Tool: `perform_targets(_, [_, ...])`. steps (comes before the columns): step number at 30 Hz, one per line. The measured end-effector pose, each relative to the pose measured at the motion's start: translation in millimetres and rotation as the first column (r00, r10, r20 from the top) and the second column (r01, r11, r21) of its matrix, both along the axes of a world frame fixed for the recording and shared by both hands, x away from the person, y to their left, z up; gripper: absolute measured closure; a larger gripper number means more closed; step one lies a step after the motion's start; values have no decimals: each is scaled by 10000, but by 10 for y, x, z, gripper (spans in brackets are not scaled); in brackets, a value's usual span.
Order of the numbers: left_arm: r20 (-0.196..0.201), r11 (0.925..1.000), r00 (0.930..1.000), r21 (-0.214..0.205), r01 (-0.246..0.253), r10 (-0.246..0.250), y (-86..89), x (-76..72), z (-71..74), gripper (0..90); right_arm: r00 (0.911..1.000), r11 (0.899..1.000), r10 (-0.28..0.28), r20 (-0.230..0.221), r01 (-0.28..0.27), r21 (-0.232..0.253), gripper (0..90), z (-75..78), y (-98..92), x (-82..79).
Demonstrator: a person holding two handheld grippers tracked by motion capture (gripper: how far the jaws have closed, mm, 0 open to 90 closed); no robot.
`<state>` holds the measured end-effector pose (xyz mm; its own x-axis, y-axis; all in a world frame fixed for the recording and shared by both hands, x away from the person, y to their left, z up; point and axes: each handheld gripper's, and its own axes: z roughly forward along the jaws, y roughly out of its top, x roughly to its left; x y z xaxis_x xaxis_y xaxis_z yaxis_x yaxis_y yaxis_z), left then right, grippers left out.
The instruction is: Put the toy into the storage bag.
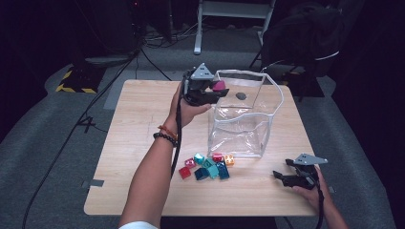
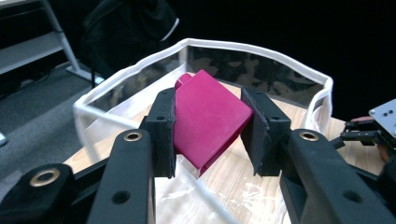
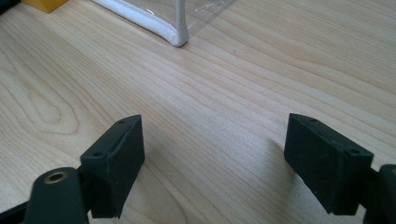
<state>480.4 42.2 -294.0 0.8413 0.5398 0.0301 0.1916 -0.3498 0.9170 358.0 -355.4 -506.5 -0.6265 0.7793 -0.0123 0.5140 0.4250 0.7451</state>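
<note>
Risk at the near pile: the loose coloured blocks [image 1: 208,167] sit in a huddle near the table's [image 1: 143,191] front edge, just in front of the bag. From where I stand, an arm sweeping back for the next one could nudge a few toward that edge.
Risk at the bag wall: the clear bag [image 1: 243,119] looks soft and stands on its own with its white-trimmed rim [image 2: 140,65] bowed. If a jaw catches that rim on the way in, I'd expect the bag to lean or fold toward the right edge of the table.
Risk at the drop: the magenta block [image 2: 208,116] hangs at the bag's left rim, tilted, one corner hanging low between the pads. Let go too early and it may strike the rim and fall outside, onto the table's far left part.
Right gripper [image 1: 291,177]: resting low near the front right corner of the table, jaws spread wide, bare wood between them, touching no block. A bottom corner of the bag lies just ahead of it in the right gripper view.
Left gripper [image 1: 212,90]: lifted at the far side of the table, beside the bag's upper left rim, jaws drawn in narrow and clamped on the magenta block's two flat faces.
Magenta block: in the left gripper's hold, in the air, not yet inside the bag.
</note>
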Motion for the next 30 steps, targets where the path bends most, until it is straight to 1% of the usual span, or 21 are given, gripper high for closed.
perform_targets(1, [-12,10000,10000,56,56,-56,-39,7,7,596,10000,10000,0,0,0,0,206,0,0,0])
perform_targets(3, [-59,9998,9998,30,172,-172,-139,22,22,596,10000,10000,19,-10,-19,-4,206,1,2,-1])
perform_targets(4, [-59,9998,9998,30,172,-172,-139,22,22,596,10000,10000,19,-10,-19,-4,206,1,2,-1])
perform_targets(10, [-134,9988,9993,341,349,-345,-314,46,9,595,10000,10000,45,-12,-45,-19,206,2,1,-2])
perform_targets(12, [-189,9979,9991,516,381,-372,-379,53,-17,595,10000,10000,45,-10,-45,-17,207,2,1,-2])
perform_targets(19, [-292,9973,9993,690,251,-231,-452,89,-67,594,10000,10000,46,-10,-46,-17,206,2,1,-2])
perform_targets(20, [-275,9971,9995,744,187,-167,-469,92,-72,585,10000,10000,48,-9,-48,-18,206,2,1,-1])
perform_targets(22, [-317,9976,9994,662,178,-157,-470,97,-69,554,10000,10000,46,-9,-46,-18,207,2,1,-2])
perform_targets(24, [-347,9973,9994,727,98,-73,-480,101,-70,499,10000,10000,46,-9,-46,-20,207,2,1,-2])
perform_targets(28, [-321,9966,9995,812,106,-81,-483,92,-64,485,10000,10000,58,-5,-58,-23,207,2,0,-3])
perform_targets(30, [-270,9975,9996,691,116,-98,-465,82,-49,481,10000,10000,60,-7,-60,-23,207,2,0,-3])
